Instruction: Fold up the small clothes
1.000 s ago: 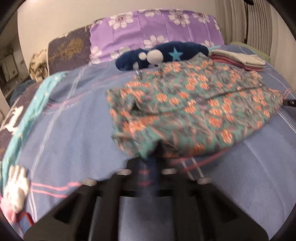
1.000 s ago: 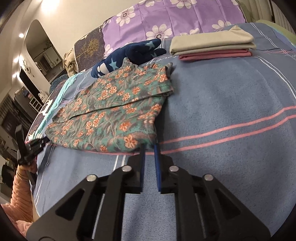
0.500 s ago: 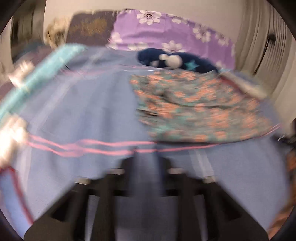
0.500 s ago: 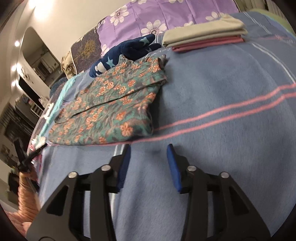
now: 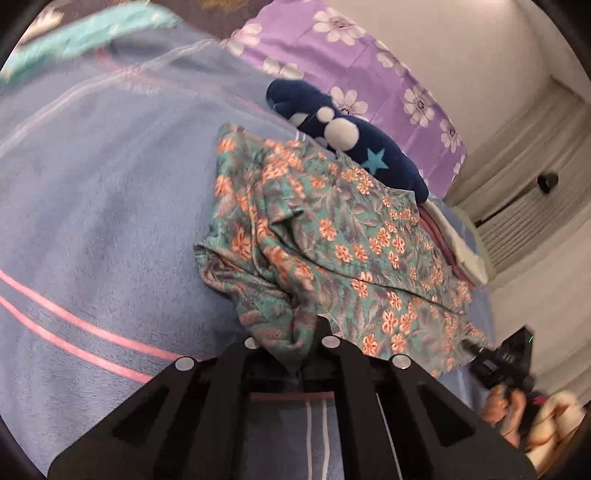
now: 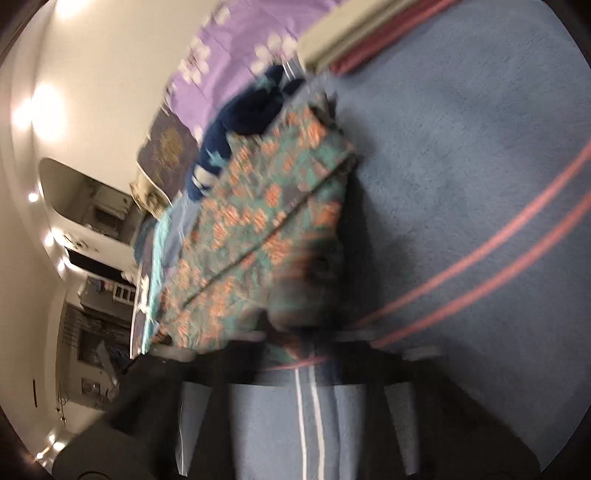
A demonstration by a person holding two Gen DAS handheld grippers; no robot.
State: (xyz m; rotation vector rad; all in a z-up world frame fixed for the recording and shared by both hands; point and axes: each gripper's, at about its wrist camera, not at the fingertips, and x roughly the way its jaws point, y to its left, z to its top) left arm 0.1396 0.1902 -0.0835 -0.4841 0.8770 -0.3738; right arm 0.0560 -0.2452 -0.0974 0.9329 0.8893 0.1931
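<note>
A teal garment with orange flowers (image 5: 332,236) lies on the blue blanket (image 5: 92,229), folded once along its length. My left gripper (image 5: 291,347) is shut on the garment's near left corner, and the cloth bunches up between the fingers. In the right wrist view the same garment (image 6: 266,221) is blurred. My right gripper (image 6: 303,343) holds its near right corner, which is lifted off the blanket (image 6: 461,184). The right gripper and the hand holding it also show in the left wrist view (image 5: 498,365) at the lower right.
A dark blue plush toy with stars (image 5: 354,144) lies just behind the garment. A stack of folded clothes (image 6: 351,44) sits at the far right of the bed. Purple flowered pillows (image 5: 351,62) line the headboard. A teal cloth (image 5: 85,33) lies at the far left.
Both grippers moved in and closed on the garment's near corners. The right gripper had opened half a second ago and now grips cloth. Both views have tilted and the near edge is lifted.
</note>
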